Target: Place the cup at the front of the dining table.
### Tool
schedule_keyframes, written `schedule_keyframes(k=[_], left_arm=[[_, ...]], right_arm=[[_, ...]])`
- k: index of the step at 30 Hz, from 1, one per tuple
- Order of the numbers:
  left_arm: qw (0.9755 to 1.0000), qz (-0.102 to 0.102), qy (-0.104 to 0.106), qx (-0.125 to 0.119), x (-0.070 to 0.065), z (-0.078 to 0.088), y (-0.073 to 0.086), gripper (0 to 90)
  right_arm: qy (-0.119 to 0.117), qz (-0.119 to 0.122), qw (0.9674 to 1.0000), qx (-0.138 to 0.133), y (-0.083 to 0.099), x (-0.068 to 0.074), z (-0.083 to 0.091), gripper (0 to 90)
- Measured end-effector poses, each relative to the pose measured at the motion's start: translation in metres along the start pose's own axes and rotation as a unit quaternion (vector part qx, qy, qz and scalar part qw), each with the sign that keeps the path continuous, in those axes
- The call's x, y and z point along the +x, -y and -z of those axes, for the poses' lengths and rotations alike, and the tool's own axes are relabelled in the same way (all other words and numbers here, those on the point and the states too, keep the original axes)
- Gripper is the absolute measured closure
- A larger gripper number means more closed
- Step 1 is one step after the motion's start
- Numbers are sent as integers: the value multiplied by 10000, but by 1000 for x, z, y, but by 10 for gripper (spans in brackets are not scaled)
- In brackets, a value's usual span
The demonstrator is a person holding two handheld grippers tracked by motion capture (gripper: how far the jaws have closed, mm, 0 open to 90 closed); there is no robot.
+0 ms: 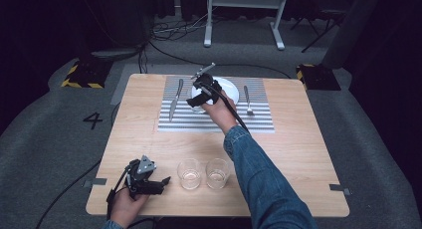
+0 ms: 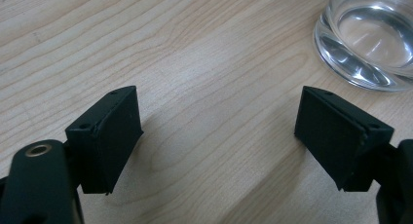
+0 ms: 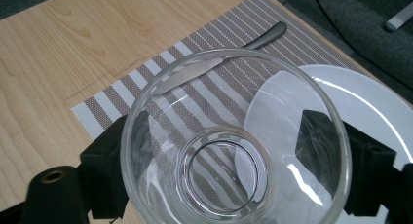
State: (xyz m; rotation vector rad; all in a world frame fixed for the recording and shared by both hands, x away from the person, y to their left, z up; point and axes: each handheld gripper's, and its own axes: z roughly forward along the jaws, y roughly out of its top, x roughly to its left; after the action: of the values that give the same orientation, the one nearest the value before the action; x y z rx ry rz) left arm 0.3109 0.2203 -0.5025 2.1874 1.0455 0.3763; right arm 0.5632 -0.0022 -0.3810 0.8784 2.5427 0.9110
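Observation:
My right gripper [image 1: 197, 100] is shut on a clear empty glass [image 1: 195, 104], held just above the striped placemat [image 1: 219, 120] at the left edge of the white plate [image 1: 232, 88]. In the right gripper view the glass [image 3: 234, 136] sits between both jaws, mouth towards the camera. On the mat a knife [image 1: 175, 100] lies left of the plate and a fork [image 1: 248, 100] lies right of it. Low over the table's near left corner, my left gripper [image 1: 162, 183] is open with nothing in it; its jaws stand wide apart over bare wood [image 2: 219, 131].
Two more empty glasses [image 1: 189, 173] [image 1: 217, 172] stand side by side near the front edge, just right of the left gripper; one glass [image 2: 370, 34] shows at the left gripper view's top right. The wooden table [image 1: 298, 154] is bare on its right side. A white frame's legs [image 1: 209, 20] stand on the floor behind.

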Motion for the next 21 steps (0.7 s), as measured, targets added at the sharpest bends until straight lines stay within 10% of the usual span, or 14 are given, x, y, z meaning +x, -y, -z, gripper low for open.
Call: schedule_keyframes(k=[21], left_arm=[[9999,-114,-30,-19,1,0,-1,164]], right_arm=[[-198,47,9997,154,1,17,-52,188]])
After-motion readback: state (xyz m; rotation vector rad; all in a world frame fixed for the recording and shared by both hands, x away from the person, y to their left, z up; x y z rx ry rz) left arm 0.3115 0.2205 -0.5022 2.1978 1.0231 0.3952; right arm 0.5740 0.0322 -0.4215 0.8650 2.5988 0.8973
